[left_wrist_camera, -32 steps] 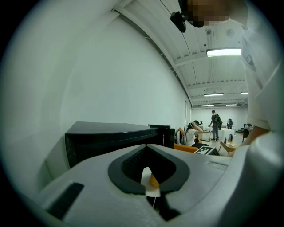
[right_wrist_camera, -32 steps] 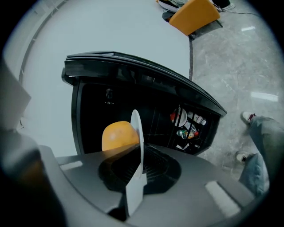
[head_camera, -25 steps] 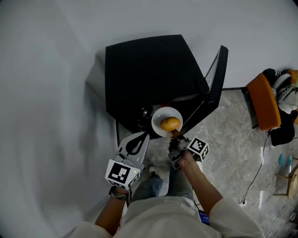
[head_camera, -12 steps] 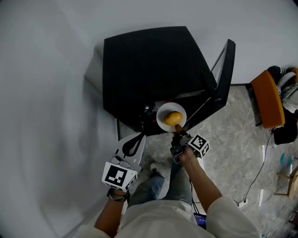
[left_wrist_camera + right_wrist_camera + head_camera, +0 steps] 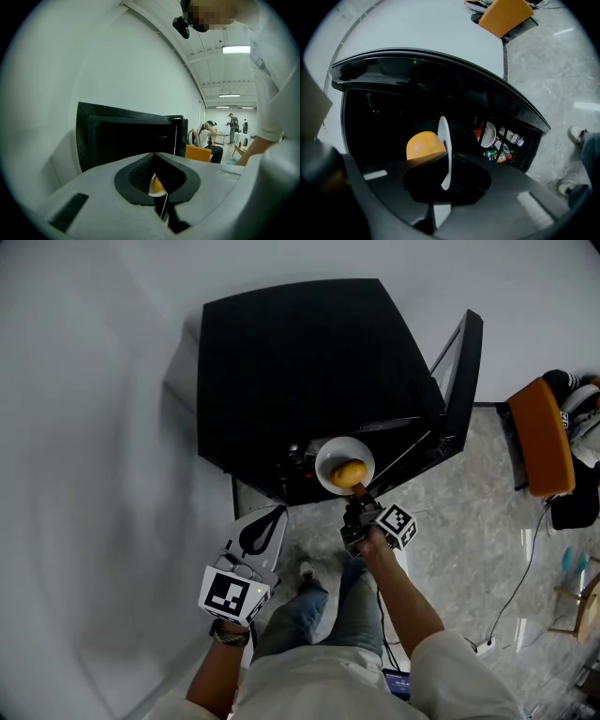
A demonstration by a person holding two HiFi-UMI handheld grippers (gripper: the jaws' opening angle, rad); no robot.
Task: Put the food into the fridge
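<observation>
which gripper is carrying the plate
The right gripper: its jaws are clamped on the rim of the white plate with the orange food. The left gripper is shut on nothing.

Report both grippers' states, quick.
Left gripper: closed, holding nothing.
Right gripper: closed on the rim of the white plate, which carries a round orange food.

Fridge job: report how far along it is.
Done: the fridge door stands open. In hand: the right gripper is shut on the rim of a white plate carrying an orange food item, held at the fridge opening. Remaining: set the plate inside; the left gripper is shut, empty.
</observation>
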